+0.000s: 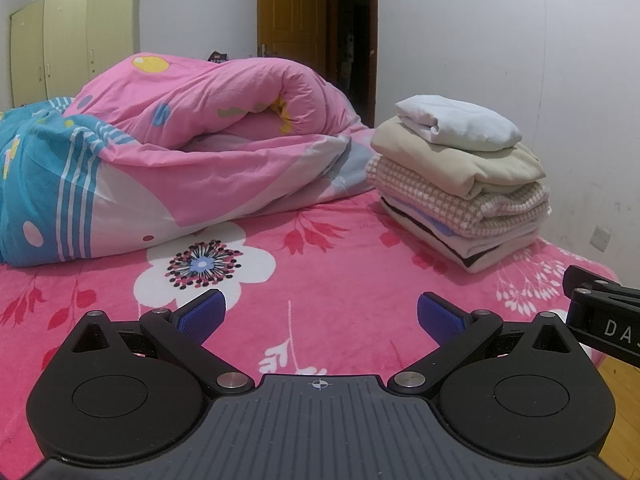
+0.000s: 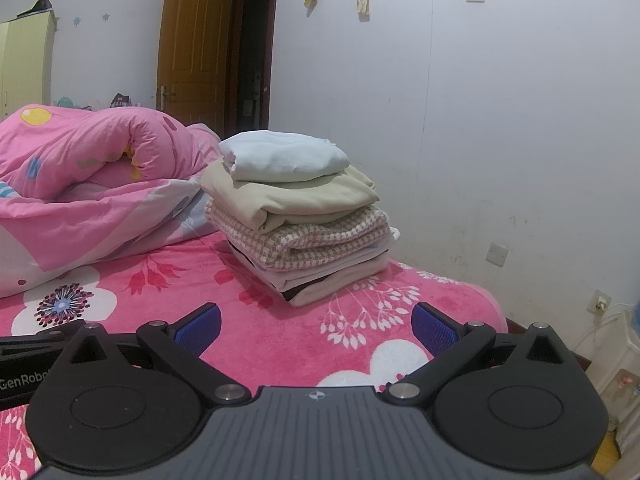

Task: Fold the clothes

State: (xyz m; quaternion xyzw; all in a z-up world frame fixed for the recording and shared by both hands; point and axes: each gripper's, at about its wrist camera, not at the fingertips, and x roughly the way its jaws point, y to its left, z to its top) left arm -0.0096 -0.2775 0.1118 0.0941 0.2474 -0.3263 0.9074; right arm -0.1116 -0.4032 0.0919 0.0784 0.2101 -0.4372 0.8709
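Note:
A stack of folded clothes (image 1: 460, 184) (image 2: 300, 216) sits on the pink flowered bed (image 1: 320, 280) (image 2: 260, 332) near the wall. A white piece tops it, over a beige one, a pink checked one and pale ones with a dark stripe. My left gripper (image 1: 320, 316) hovers low over the bedspread, open and empty, with the stack ahead to its right. My right gripper (image 2: 316, 326) is likewise open and empty, with the stack just ahead of it. The right gripper's body shows at the right edge of the left wrist view.
A rumpled pink and blue quilt (image 1: 168, 152) (image 2: 88, 192) fills the left and far side of the bed. A white wall (image 2: 500, 120) runs along the right. A brown door (image 2: 192, 48) stands open beyond. A pale wardrobe (image 1: 72, 40) stands far left.

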